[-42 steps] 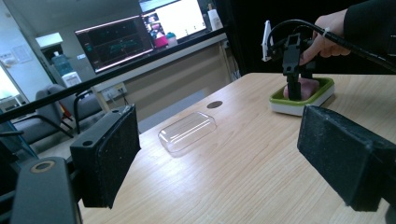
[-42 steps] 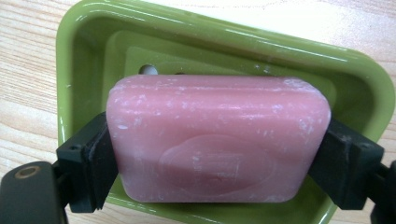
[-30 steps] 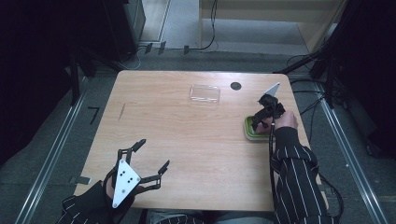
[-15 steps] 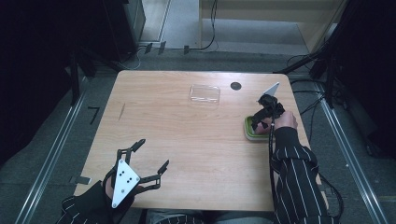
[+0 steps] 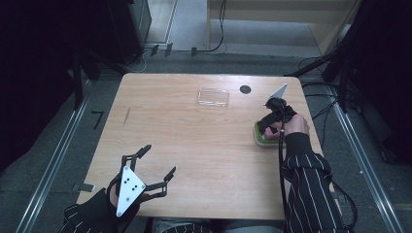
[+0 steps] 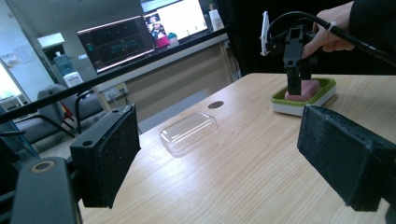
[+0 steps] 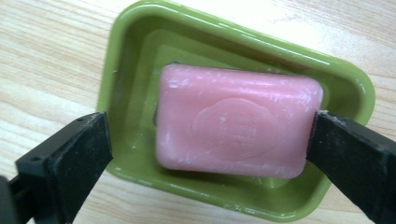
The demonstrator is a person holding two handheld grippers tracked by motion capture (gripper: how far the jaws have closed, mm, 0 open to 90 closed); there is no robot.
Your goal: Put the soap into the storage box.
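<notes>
A pink bar of soap (image 7: 238, 126) lies in a green soap dish (image 7: 135, 56) near the table's right edge (image 5: 262, 140). My right gripper (image 7: 208, 140) points down over the dish (image 6: 306, 97), and its jaws have just been opening. The soap sits between them, with a gap at the left jaw and the right jaw close by the bar's end. From above, that gripper (image 5: 266, 127) hides the soap. At the front left of the table my left gripper (image 5: 158, 159) stands open with nothing between its pads (image 6: 109, 158).
A clear plastic lid (image 5: 213, 97) lies at the table's far middle (image 6: 189, 132). A small black round hole (image 5: 245, 89) sits just right of it. Bare wood spreads between the two grippers. Cables trail off the right edge.
</notes>
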